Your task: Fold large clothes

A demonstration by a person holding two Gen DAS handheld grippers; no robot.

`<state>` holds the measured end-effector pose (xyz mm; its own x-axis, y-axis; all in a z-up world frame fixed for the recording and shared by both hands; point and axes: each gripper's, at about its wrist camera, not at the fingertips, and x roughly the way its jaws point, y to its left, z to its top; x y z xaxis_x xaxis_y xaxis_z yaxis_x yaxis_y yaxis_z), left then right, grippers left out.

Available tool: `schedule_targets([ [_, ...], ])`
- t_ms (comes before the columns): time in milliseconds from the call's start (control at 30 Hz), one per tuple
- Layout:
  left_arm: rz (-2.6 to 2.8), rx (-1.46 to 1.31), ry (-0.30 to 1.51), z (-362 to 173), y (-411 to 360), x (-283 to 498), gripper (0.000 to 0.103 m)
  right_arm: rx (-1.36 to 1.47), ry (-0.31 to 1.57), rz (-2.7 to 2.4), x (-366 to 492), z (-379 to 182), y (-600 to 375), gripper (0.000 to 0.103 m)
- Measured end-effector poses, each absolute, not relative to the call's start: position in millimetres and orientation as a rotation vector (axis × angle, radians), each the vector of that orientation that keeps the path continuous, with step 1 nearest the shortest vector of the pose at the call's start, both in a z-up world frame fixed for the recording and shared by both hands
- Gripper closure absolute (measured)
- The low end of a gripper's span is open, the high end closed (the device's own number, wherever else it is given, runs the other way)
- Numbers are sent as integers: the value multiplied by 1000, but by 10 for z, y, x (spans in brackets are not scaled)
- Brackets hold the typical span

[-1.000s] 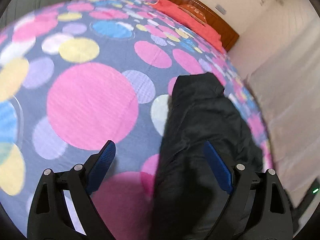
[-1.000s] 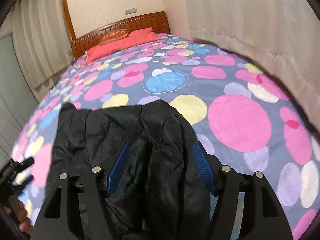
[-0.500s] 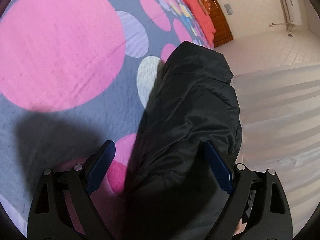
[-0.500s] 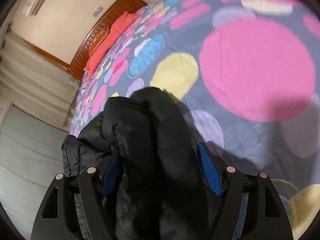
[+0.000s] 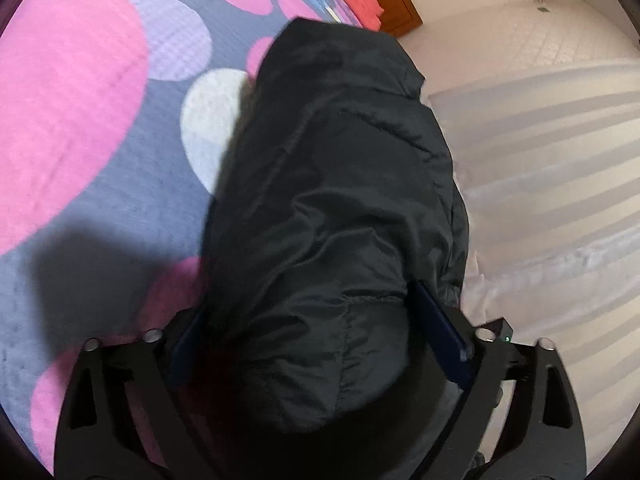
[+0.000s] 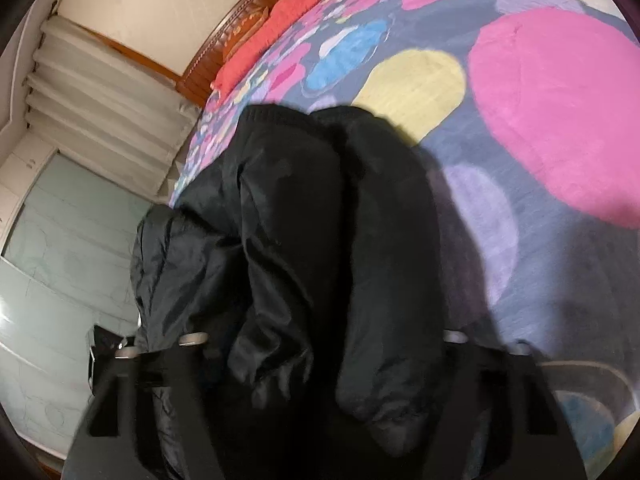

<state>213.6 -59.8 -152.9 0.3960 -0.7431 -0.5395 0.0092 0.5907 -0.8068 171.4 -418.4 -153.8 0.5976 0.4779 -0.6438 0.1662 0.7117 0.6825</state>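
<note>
A black padded jacket [image 5: 340,160] lies bunched along the edge of a bed with a spotted bedspread [image 5: 80,100]. My left gripper [image 5: 316,320] straddles one end of it. Its jaws stand wide and are closing slightly, and the puffy fabric fills the gap between the blue pads [image 5: 440,328]. In the right wrist view the jacket [image 6: 300,200] shows as thick folds. My right gripper [image 6: 320,320] is pushed into them and its jaws are closing on a fold. Fabric covers both of its pads.
The bedspread [image 6: 560,100] stretches away on the right gripper's side. A wooden headboard [image 6: 224,52] and a red pillow [image 6: 272,28] mark the far end. Pale curtains [image 5: 540,160] hang just past the bed's edge. A frosted glass door [image 6: 60,260] stands beyond.
Both grippers have tipped down and sunk onto the jacket. The right jaws have narrowed and fabric now hides their pads. The left jaws now have the jacket's bulk between them.
</note>
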Motion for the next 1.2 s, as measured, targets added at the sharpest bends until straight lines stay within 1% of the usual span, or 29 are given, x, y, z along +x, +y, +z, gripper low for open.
schedule_targets([
  [33,-552,-821,1071,-1527,-618,2149,16,812,944,218,1716,-1581,-4141,57],
  [67,-557,-820,1070,-1521,-633,2150,19,816,942,220,1708,-1589,-4145,58],
  [133,-563,-814,1065,-1492,-648,2133,22,821,931,229,1687,-1560,-4087,65],
  [200,-565,-799,1060,-1428,-662,2112,25,826,909,242,1661,-1516,-4027,68],
  [300,-567,-771,1048,-1298,-685,2126,26,815,882,257,1652,-1424,-3914,71],
  [467,-556,-740,1013,-1116,-508,2139,27,848,852,307,1780,-1364,-3686,72],
  [767,-462,-705,959,-895,49,2377,28,893,858,408,2347,-1356,-3122,72],
  [1000,-409,-701,994,-1059,207,2658,28,895,903,393,2691,-1482,-2918,72],
  [1200,-389,-692,1001,-1160,405,2651,26,890,926,372,2628,-1559,-2990,72],
])
